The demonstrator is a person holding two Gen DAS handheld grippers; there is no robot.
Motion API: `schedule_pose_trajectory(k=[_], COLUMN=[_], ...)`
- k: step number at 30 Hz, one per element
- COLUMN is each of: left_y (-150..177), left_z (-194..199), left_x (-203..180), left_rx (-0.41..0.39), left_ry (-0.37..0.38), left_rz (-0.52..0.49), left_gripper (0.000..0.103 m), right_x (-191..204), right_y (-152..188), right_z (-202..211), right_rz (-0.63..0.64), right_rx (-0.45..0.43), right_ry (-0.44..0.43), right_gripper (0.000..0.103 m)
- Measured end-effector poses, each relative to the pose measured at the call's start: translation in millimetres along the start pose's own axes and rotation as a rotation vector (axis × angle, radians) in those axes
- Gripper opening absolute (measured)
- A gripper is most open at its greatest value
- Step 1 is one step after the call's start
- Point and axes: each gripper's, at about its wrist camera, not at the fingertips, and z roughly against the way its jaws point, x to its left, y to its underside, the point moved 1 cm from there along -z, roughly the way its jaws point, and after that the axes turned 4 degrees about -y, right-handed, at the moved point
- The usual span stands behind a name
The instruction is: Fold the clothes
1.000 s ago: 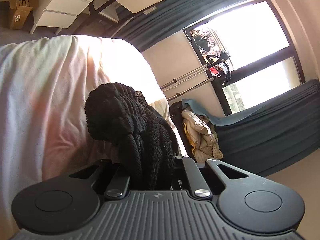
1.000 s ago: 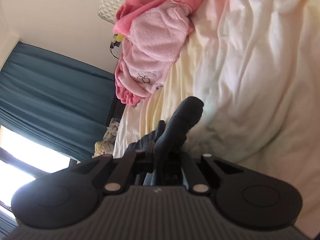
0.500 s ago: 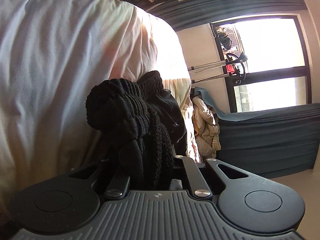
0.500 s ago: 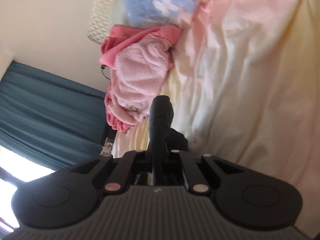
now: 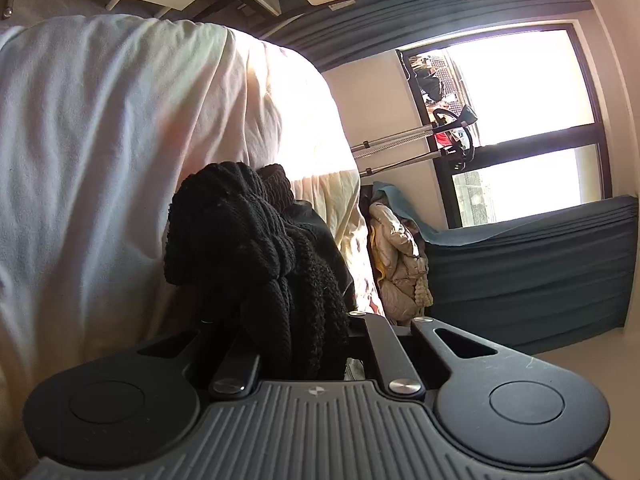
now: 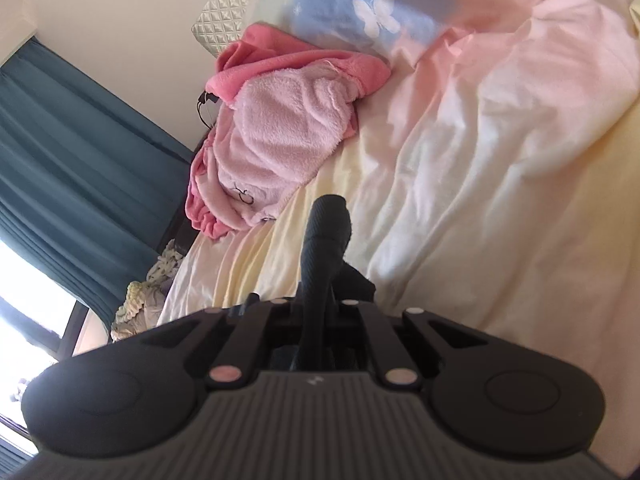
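A: Both claws are closed on cloth. The left claw [image 5: 296, 320] pinches a thick bunch of the black knit garment [image 5: 248, 248], and the right claw [image 6: 316, 312] clamps a narrow dark fold [image 6: 326, 232] that stands up between its jaws.

B: Is that the same garment in both?

A: It cannot be told for certain; the fold in the right wrist view looks smoother and greyer, though the light differs. Either way the clothing hangs off the claws just above the bed [image 6: 480, 184], near its edge, with the pale sheet beneath.

B: How will the knit handle?

A: Soft and limp, probably with some weight to it, judging by how the heavy ribbing slumps over the left jaws. It should not slip, since the coarse weave gives the pads plenty to bite, but it will stretch and sag when lifted.

B: So where should it be held?

A: At two matching corners or a hem, pulled apart until the cloth hangs flat. A bunched grip like the left one likely makes a lumpy fold. The pink fleece [image 6: 280, 136] lies well clear.
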Motion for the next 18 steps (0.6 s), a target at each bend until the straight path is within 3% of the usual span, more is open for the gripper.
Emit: schedule_pose_trajectory(k=[3, 7, 11, 18], left_y=[-14, -48, -75, -102], left_z=[-25, -87, -159, -295], left_x=[-26, -74, -109, -101], left_rx=[-0.021, -0.037, -0.083, -0.055], left_ry=[0.043, 0.041, -0.009, -0.214], left_rz=[-0.011, -0.046, -0.1, -0.202], left_gripper=[0.01, 0.01, 0.01, 0.01], right_x=[60, 123, 182, 235], right_y=[1, 2, 15, 69], right_z=[-15, -61, -127, -260], right_rz=[0.171, 0.184, 0.296, 0.579], right_rx=[-0.032, -0.021, -0.016, 0.117], right_ry=[-0.035, -0.045, -0.007, 0.046], right_gripper=[0.005, 0.005, 0.005, 0.005])
